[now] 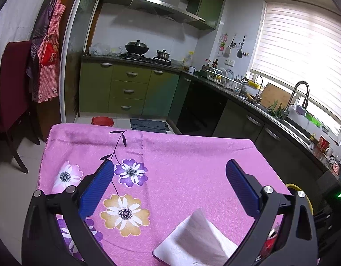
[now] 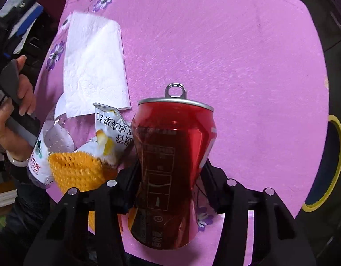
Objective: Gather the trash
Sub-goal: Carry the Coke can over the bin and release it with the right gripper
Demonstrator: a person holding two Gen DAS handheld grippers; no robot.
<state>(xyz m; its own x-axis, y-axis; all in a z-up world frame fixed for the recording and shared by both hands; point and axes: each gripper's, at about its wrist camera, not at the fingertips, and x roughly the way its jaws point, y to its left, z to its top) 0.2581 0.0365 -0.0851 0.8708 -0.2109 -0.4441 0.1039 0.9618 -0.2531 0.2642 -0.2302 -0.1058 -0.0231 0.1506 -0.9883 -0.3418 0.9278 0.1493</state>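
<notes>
right tool [image 2: 168, 168]: clamped on dented red can [image 2: 170, 155]
left tool [image 1: 170, 186]: apart, empty
left: tissue [image 2: 93, 66] at 10 o'clock, wrapper [image 2: 108, 122], bottle [image 2: 48, 146] on tabletop [image 2: 237, 55]
progress: early

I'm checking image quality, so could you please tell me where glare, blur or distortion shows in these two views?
Left wrist view: the window blind is blown out white and fisheye bends the door frame. Right wrist view: the red can sits very close, glossy with reflections, and the pink cloth bulges round.

Can [image 2: 170, 166] stands on the tablecloth [image 2: 237, 55], napkin [image 2: 93, 66] left.
</notes>
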